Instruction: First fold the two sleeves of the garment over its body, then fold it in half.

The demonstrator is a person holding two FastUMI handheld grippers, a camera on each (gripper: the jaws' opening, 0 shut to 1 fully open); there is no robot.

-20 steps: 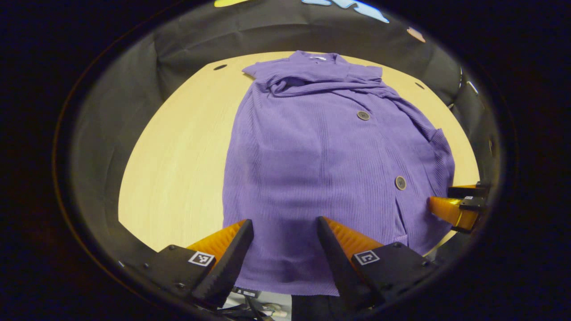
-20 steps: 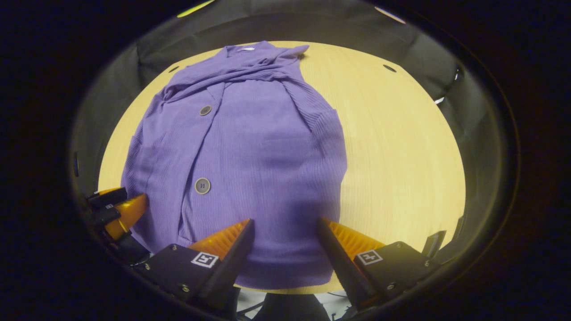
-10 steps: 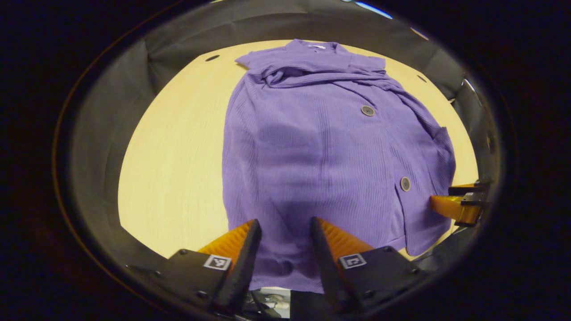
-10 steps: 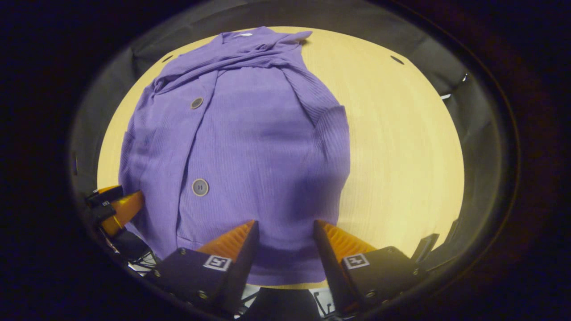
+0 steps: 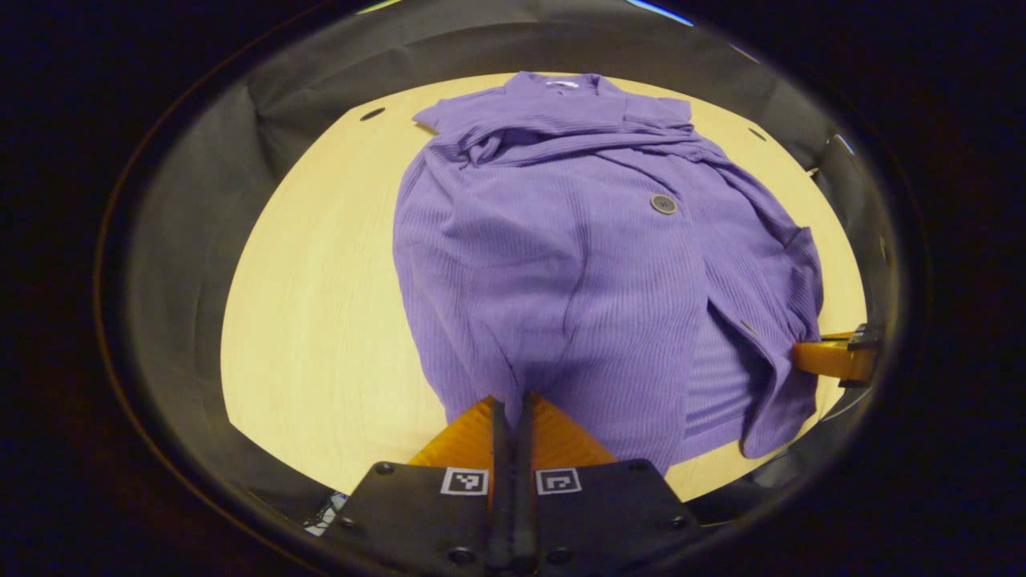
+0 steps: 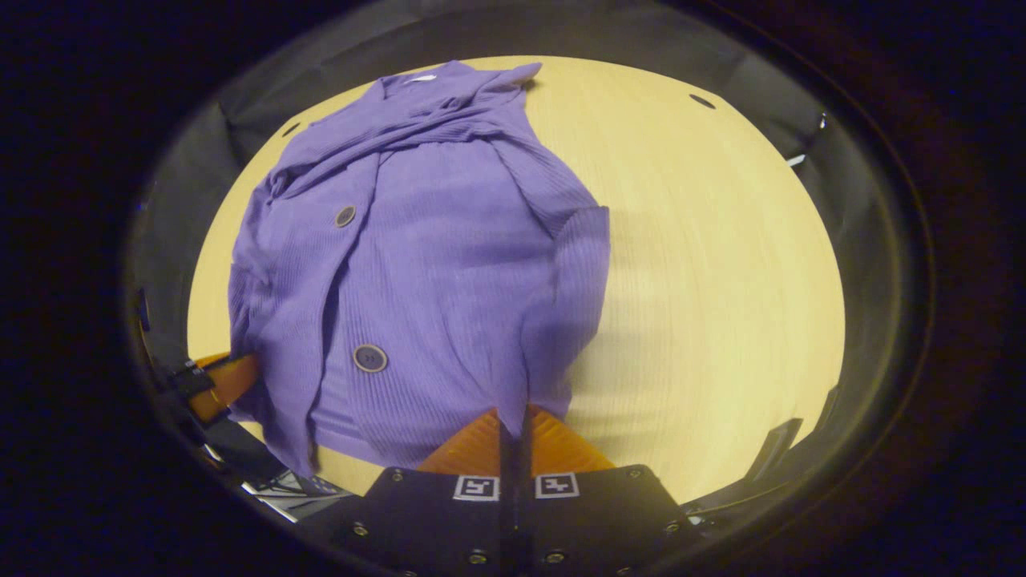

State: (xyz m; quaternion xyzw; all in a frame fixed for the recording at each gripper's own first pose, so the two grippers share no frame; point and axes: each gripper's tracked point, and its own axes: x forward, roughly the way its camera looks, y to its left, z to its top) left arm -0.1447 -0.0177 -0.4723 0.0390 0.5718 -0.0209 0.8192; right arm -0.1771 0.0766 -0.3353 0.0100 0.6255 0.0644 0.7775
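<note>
At the bottom centre of the left gripper view, the left gripper (image 5: 510,401) has its two fingers pressed together with the near hem of the purple garment (image 5: 577,264) pinched between them, and the fabric bunches up into a little peak right where they meet. Same deal at the bottom centre of the right gripper view: the right gripper (image 6: 513,413) is clamped tight on the hem too, at the corner nearest the bare side of the table (image 6: 721,264).

Just past the fingers, the garment's lower edge is lifted off the wood and puckered, with creases running up from each pinch point. At the lower left of the right gripper view you can spot the left gripper poking in beside the hem, and at the right edge of the left gripper view the right gripper's fingers (image 5: 830,359) sit against the cloth.

Moving up the frame, the body lies flat on the light wooden table, button placket facing up, one button (image 6: 369,358) low down and another (image 6: 345,215) higher. Both sleeves are already folded in across the chest, forming a rumpled band just below the collar (image 5: 557,82), which sits at the top centre of the left gripper view, farthest from the grippers. Black cloth rings the table behind.
</note>
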